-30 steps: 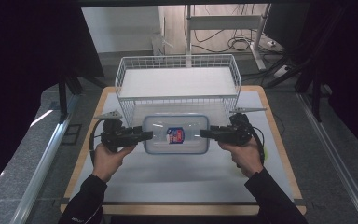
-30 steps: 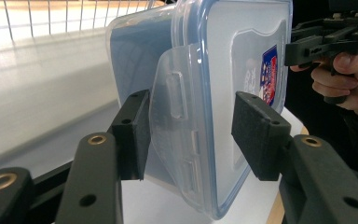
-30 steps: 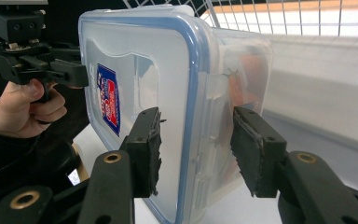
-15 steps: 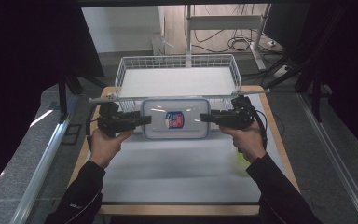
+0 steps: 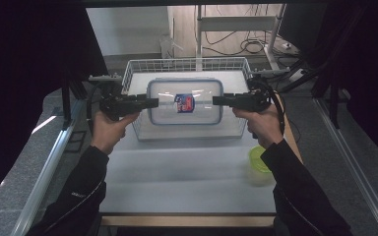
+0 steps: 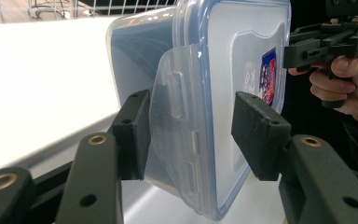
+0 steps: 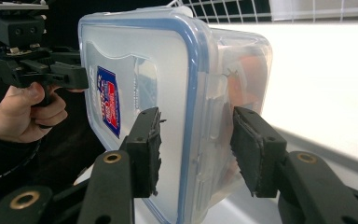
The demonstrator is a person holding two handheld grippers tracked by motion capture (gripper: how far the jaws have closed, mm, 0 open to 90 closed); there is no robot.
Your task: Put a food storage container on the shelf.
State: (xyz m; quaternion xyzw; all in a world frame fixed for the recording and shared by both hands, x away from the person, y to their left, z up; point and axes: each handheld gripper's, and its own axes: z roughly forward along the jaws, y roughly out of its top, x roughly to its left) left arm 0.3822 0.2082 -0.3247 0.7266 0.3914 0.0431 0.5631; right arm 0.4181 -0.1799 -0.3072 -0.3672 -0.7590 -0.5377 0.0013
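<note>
Clear rectangular plastic container, blue-sealed lid [image 5: 184, 102], above white wire basket [image 5: 137, 73].
Left gripper [image 5: 152, 103] at 9 o'clock, right gripper [image 5: 218, 101] at 3 o'clock; jaws clamp its end latches.

One clear lidded container [image 5: 184, 102], one white wire basket [image 5: 187, 66] at the far side of the bench [image 5: 177, 172], one small green-lidded tub [image 5: 260, 162] near right, two tongs

1. A red and blue label [image 5: 184, 103] sat at the middle of the box lid [image 5: 185, 82]; its print was too small and blurred to read.
2. No other text could be read.
</note>
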